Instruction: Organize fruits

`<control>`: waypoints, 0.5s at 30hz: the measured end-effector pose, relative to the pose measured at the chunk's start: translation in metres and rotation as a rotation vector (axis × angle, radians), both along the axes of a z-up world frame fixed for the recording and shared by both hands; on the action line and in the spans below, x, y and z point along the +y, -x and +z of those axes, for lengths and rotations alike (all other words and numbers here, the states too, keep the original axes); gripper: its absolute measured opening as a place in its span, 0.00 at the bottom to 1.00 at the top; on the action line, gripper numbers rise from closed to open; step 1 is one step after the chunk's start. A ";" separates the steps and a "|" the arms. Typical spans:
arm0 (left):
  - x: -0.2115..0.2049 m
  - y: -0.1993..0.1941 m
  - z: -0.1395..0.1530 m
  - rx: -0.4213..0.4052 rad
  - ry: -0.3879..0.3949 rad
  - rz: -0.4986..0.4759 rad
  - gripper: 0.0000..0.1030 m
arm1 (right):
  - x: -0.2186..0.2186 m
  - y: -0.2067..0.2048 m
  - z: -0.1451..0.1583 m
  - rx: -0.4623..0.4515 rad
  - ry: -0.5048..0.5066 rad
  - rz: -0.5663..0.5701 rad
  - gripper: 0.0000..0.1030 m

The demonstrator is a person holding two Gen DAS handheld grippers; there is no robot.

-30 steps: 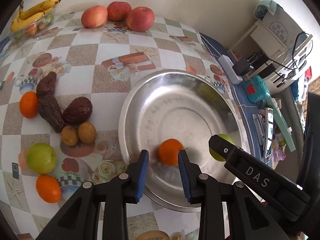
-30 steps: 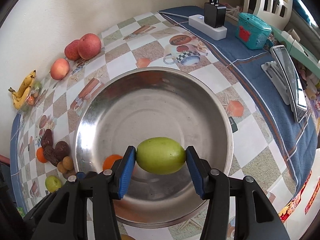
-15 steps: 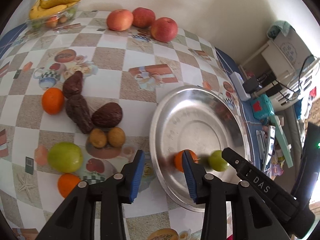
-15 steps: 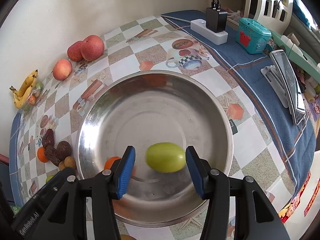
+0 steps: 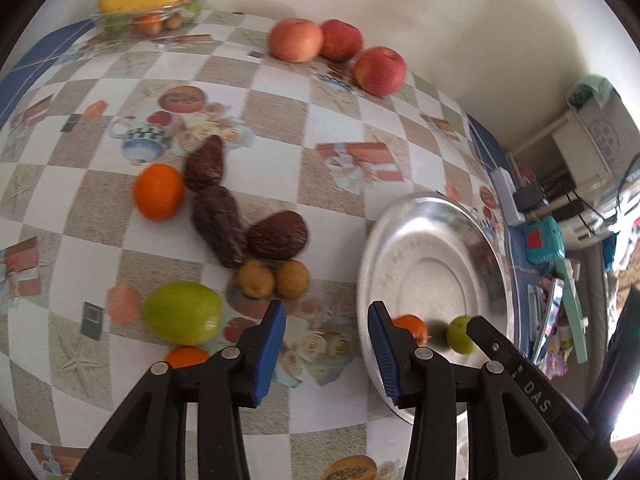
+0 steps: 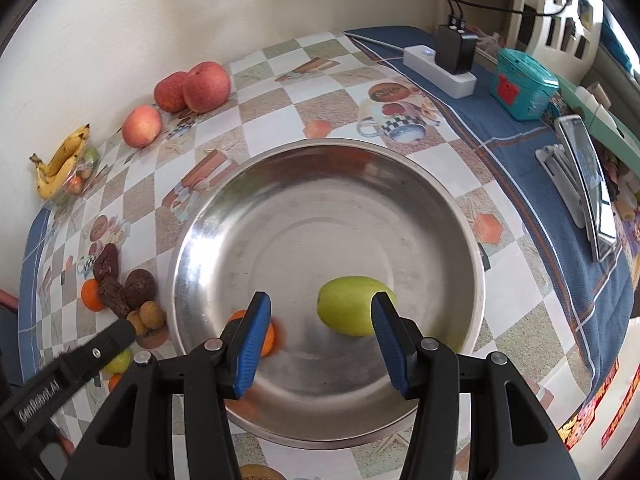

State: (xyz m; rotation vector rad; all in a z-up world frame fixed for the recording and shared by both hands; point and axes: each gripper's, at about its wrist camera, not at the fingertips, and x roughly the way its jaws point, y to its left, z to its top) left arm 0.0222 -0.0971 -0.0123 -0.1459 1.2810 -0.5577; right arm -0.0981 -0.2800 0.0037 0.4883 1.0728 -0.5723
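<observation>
Released, your pale green oval fruit (image 6: 352, 309) now rests in the round steel bowl (image 6: 400, 184).
Both jaws spread empty; your left gripper (image 5: 326, 334) faces the green apple (image 5: 182, 313) ahead-left on the counter.

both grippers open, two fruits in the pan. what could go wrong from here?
1. The green fruit and the orange lie loose in the smooth steel pan; another drop could knock them rolling.
2. The left gripper points at a tight cluster: green apple, two small brown fruits, dark fruits. A grasp may nudge neighbours.
3. The right gripper hangs close beside the left; they could collide.
</observation>
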 end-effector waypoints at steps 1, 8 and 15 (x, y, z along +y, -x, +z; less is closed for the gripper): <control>0.005 -0.003 0.001 0.001 0.002 0.020 0.45 | 0.001 -0.001 0.000 -0.002 0.002 0.006 0.52; 0.037 -0.018 0.007 0.004 -0.015 0.141 0.45 | 0.012 -0.007 0.005 -0.023 0.017 0.057 0.52; 0.062 -0.026 0.014 -0.033 -0.074 0.234 0.45 | 0.027 -0.015 0.010 -0.045 0.039 0.134 0.52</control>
